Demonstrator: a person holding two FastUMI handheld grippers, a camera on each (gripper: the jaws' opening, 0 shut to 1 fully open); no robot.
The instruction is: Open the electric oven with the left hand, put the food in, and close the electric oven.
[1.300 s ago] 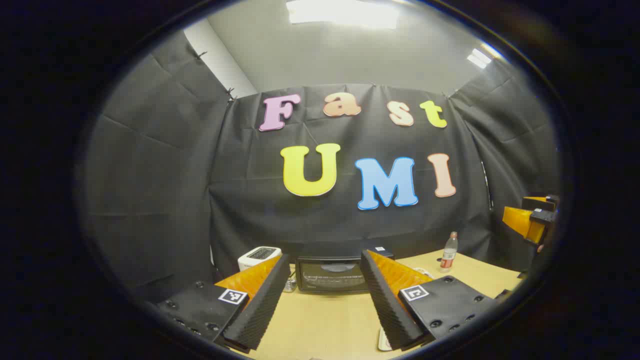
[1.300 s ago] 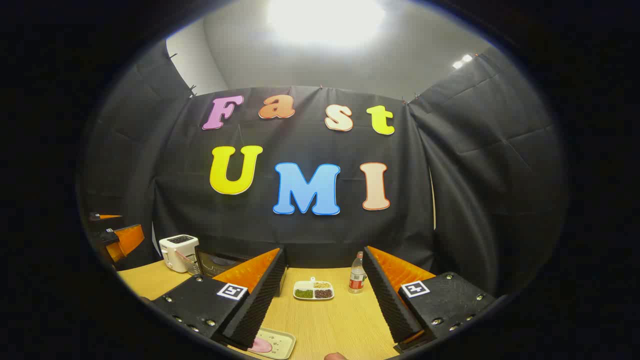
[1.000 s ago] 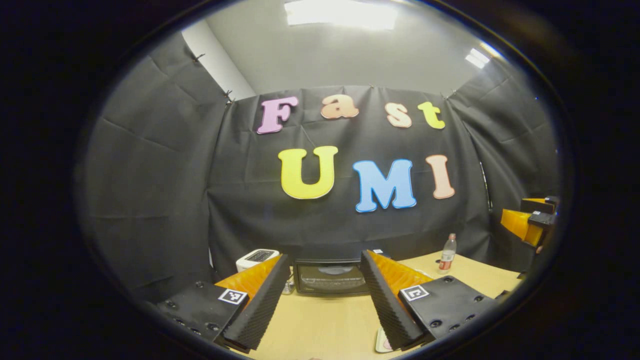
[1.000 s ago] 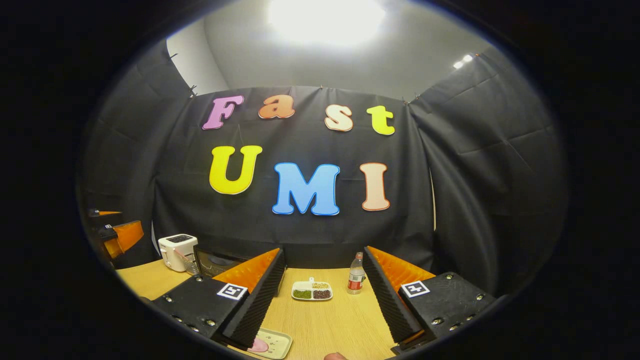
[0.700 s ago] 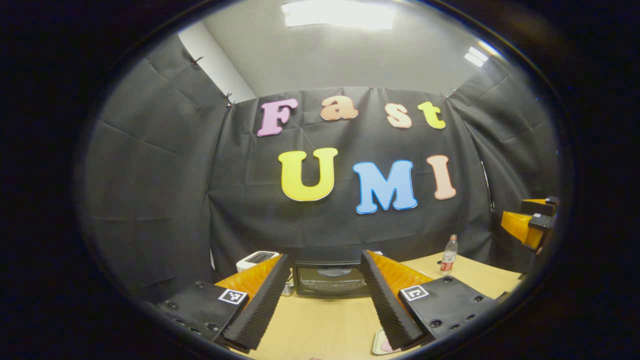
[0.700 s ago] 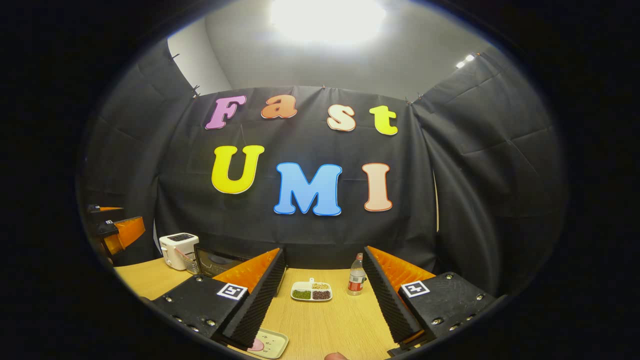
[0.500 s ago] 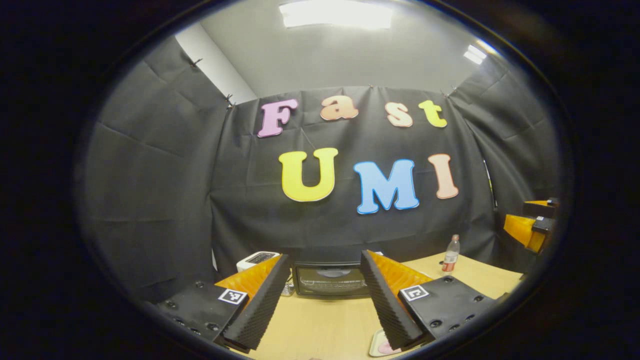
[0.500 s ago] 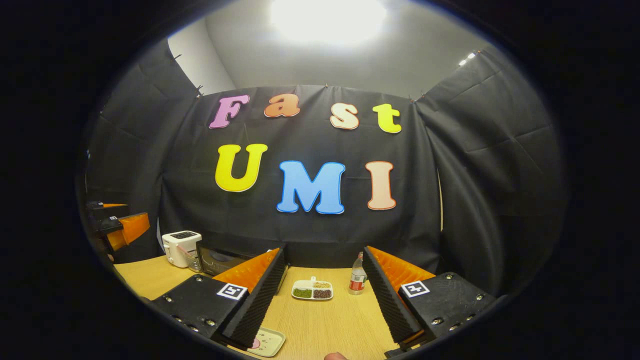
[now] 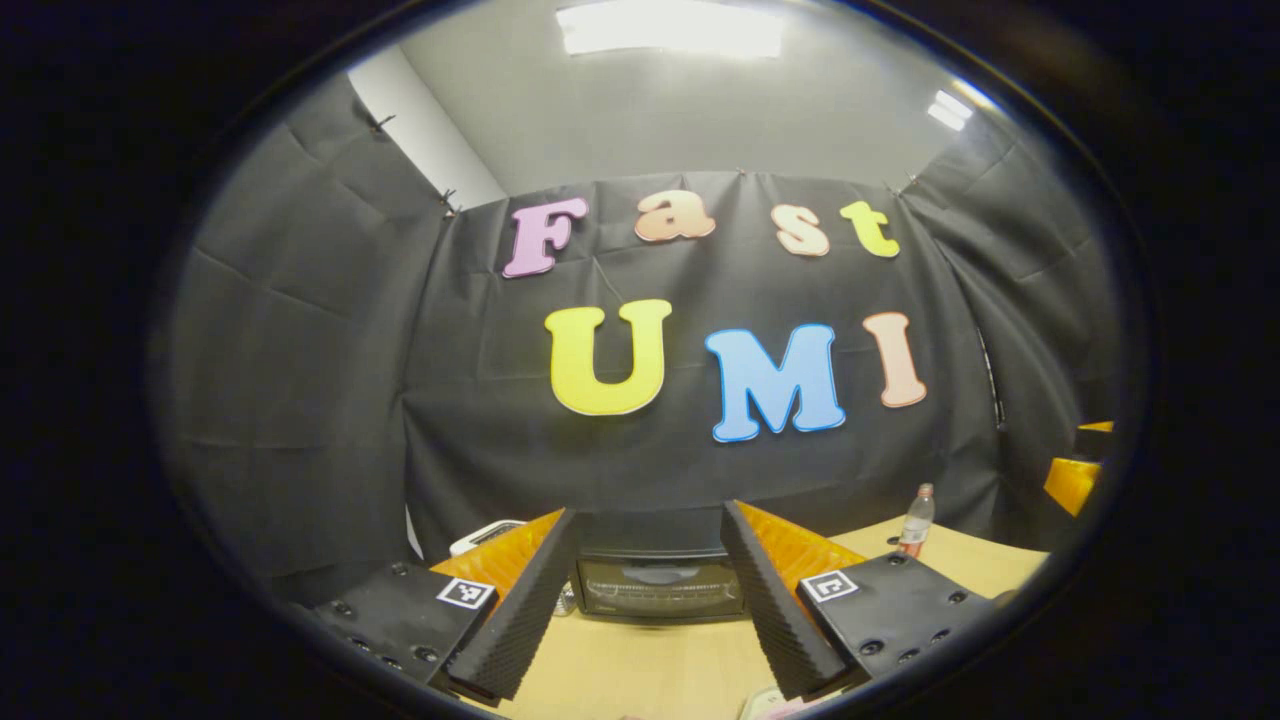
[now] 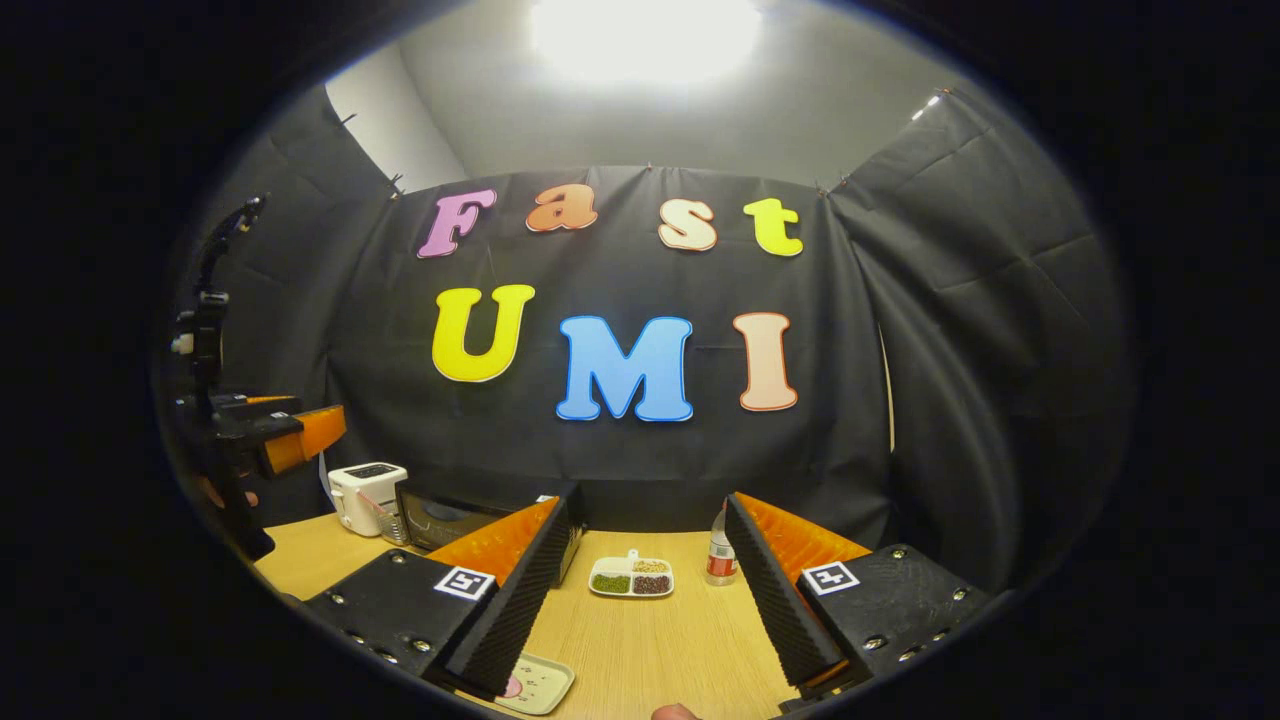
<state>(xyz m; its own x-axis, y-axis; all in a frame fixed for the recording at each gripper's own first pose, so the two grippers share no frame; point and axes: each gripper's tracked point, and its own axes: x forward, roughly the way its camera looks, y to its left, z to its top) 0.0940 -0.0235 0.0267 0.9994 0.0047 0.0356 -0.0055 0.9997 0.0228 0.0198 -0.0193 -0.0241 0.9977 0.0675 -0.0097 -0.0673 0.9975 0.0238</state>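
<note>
White divided dish holds beans; oven closed; both tools spread.

Both views face the back wall, sharing the oven.

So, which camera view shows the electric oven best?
The left gripper view: the electric oven faces it squarely, framed between the open left gripper. The right gripper view shows it at an angle, partly behind a finger.
</note>
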